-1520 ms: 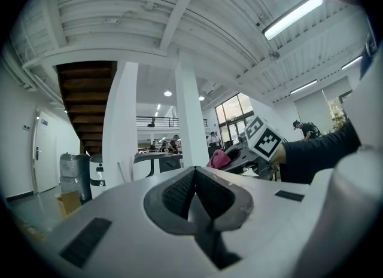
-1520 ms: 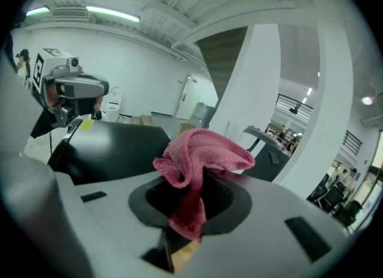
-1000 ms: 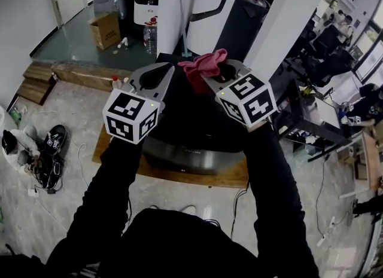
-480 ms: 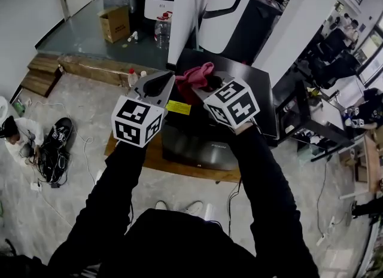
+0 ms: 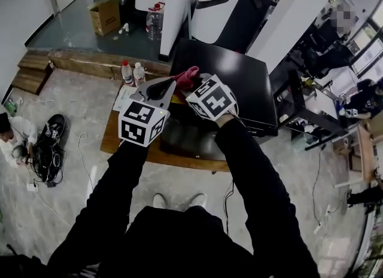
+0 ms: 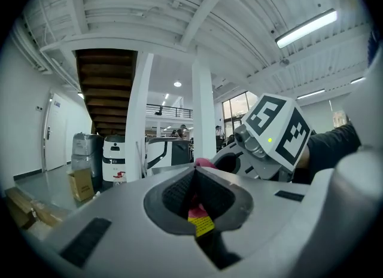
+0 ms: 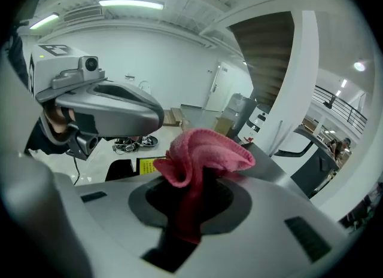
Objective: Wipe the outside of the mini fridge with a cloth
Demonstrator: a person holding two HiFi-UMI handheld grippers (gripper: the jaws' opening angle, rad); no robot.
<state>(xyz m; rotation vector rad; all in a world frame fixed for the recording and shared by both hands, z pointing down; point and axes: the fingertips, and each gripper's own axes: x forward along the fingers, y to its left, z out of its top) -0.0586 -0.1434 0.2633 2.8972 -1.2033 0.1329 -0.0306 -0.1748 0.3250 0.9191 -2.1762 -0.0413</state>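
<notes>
Grippers dropped over mini fridge (image 5: 239, 76). Right gripper (image 5: 190, 85) fingers clamp cloth (image 7: 206, 148): soft, light, hold bunched middle. Left gripper (image 6: 194, 172) fingers together.

Black long sleeves (image 5: 254, 175) and a black top (image 5: 179, 244) fill the lower frame, with white shoes (image 5: 159, 201) showing between the arms. The left gripper (image 5: 171, 82) and right gripper (image 5: 192, 85) are pale grey moulded shells, each bearing a white cube (image 5: 142, 125) with black square markers.
</notes>
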